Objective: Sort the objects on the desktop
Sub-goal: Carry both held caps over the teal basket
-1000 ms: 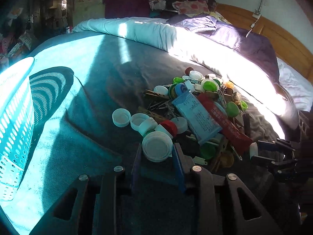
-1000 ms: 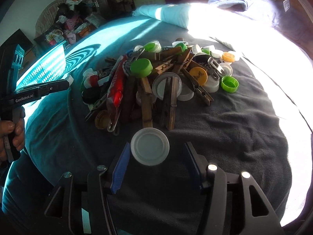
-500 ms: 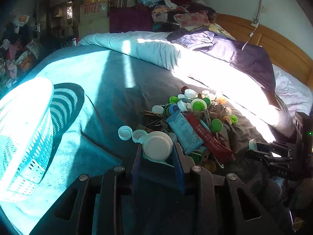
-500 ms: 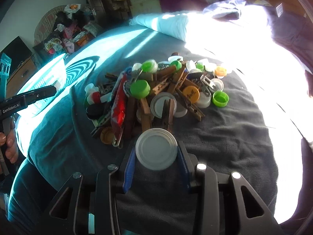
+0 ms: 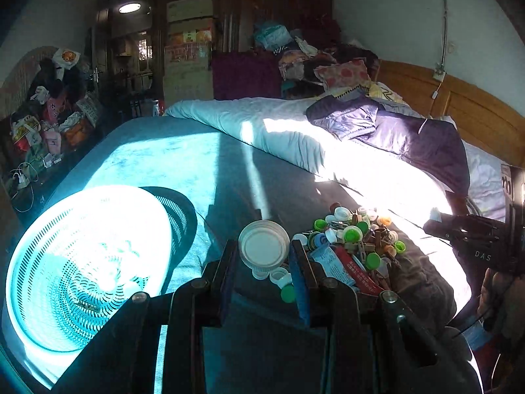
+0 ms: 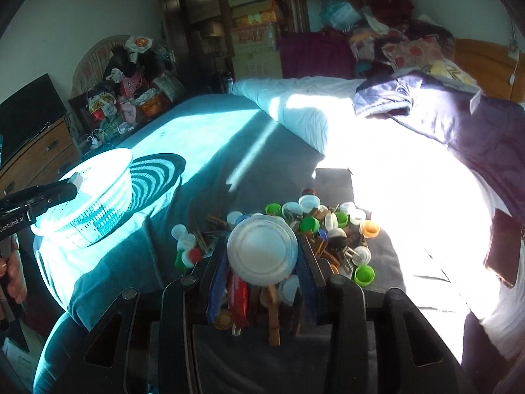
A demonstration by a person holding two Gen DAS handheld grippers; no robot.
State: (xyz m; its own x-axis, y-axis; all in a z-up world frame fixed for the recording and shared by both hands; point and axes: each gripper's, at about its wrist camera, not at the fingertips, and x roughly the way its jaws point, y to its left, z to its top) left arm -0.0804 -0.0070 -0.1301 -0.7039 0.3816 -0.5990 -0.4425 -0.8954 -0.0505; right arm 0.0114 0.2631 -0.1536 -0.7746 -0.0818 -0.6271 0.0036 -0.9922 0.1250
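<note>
L wrist view: left gripper [image 5: 264, 256] clamped on white lid [image 5: 264, 244], held above bed, basket [image 5: 88, 262] to its left. Edge grip only; lid may slip.

R wrist view: right gripper [image 6: 262, 259] pinching clear lid [image 6: 262, 249] over pile [image 6: 315, 229]. Same risk.

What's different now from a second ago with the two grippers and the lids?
The right gripper closed on the round white plastic lid and lifted it off the grey blanket. The left gripper, already clamping its white lid, also rose. The pile of caps and clothespins and turquoise mesh basket stayed put.
</note>
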